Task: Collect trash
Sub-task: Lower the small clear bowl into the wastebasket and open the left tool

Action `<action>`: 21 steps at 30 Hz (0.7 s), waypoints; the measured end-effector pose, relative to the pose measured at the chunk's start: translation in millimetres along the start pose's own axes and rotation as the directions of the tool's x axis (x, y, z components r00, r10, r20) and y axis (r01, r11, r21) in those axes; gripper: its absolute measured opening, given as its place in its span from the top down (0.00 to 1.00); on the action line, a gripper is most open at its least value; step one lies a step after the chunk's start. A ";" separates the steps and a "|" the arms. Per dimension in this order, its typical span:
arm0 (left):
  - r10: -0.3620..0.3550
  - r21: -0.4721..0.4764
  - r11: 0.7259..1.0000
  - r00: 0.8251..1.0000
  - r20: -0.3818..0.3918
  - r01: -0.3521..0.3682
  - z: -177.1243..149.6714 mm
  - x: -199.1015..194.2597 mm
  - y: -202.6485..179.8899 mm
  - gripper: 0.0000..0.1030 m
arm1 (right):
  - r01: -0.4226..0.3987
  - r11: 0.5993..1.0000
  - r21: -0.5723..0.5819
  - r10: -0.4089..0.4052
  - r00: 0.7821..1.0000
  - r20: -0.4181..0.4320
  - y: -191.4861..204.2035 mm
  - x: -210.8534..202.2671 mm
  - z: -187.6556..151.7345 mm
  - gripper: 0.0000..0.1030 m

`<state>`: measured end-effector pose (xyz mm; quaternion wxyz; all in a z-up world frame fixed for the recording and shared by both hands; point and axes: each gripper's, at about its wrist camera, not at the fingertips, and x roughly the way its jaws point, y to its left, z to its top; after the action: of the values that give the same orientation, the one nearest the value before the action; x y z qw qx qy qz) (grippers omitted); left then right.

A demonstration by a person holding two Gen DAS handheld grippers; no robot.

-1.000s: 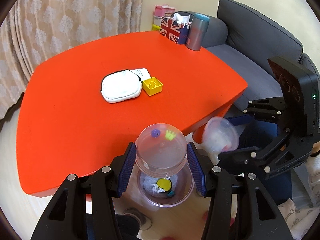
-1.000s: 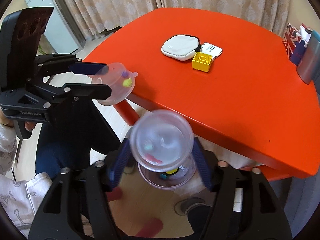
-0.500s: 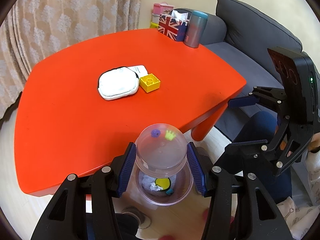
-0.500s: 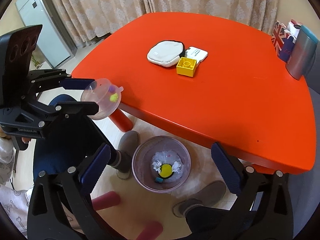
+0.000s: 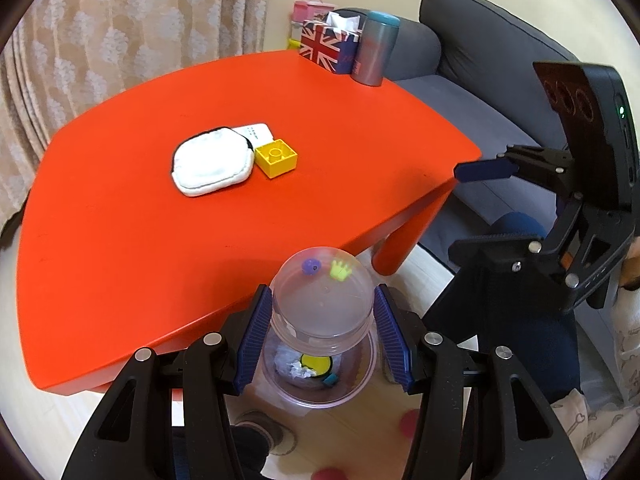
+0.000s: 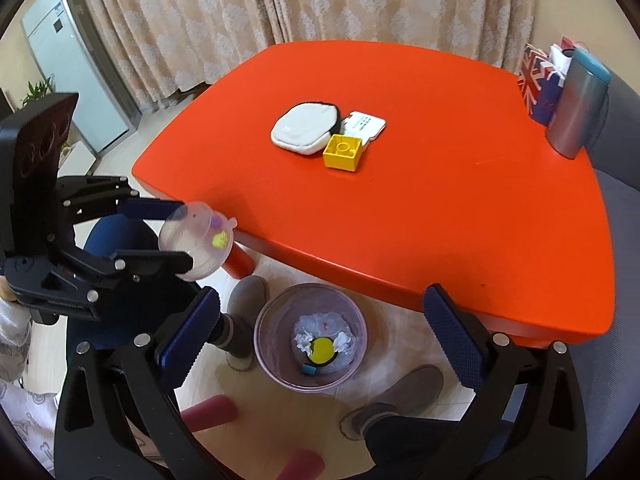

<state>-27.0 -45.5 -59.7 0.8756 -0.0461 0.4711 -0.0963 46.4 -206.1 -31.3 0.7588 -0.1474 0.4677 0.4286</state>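
Now right gripper [image 6: 320, 336] gapes empty; left gripper [image 5: 323, 330] still clamps capsule [image 5: 322, 300].

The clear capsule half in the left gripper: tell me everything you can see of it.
The capsule half is a clear, slightly frosted plastic dome with a stepped rim band. A purple dot and a yellow-green crown mark sit near its top. The left gripper clamps it between its blue ribbed pads, off the table, above the bin on the floor. Nothing else touches it.

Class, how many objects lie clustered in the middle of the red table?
3: a white pouch, a yellow block beside it, and a white card behind both. Something more may hide underneath.
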 end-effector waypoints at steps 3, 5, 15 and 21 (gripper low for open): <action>-0.007 0.007 1.000 1.000 -0.007 0.007 0.6 2.4 -3.6 0.50 | 0.009 1.000 0.006 -0.009 1.000 0.008 -3.6 -3.8 -0.1 0.03; -0.010 0.014 1.000 1.000 -0.010 0.010 1.2 3.3 -6.3 0.50 | 0.015 1.000 0.011 -0.015 1.000 0.015 -6.4 -7.1 0.0 0.03; -0.013 0.032 0.999 1.000 -0.005 0.014 8.5 4.7 -11.8 0.49 | 0.026 0.999 0.039 -0.027 0.999 0.044 -19.1 -17.3 1.6 0.03; 0.001 0.020 1.000 0.999 0.033 -0.001 10.1 3.4 -9.2 0.09 | 0.025 0.999 0.043 -0.027 0.998 0.048 -19.7 -18.4 0.6 0.03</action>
<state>-17.9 -55.4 -55.3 0.8836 -0.0388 0.4557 -0.0998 58.7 -226.8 -19.2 0.7785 -0.1269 0.4561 0.4120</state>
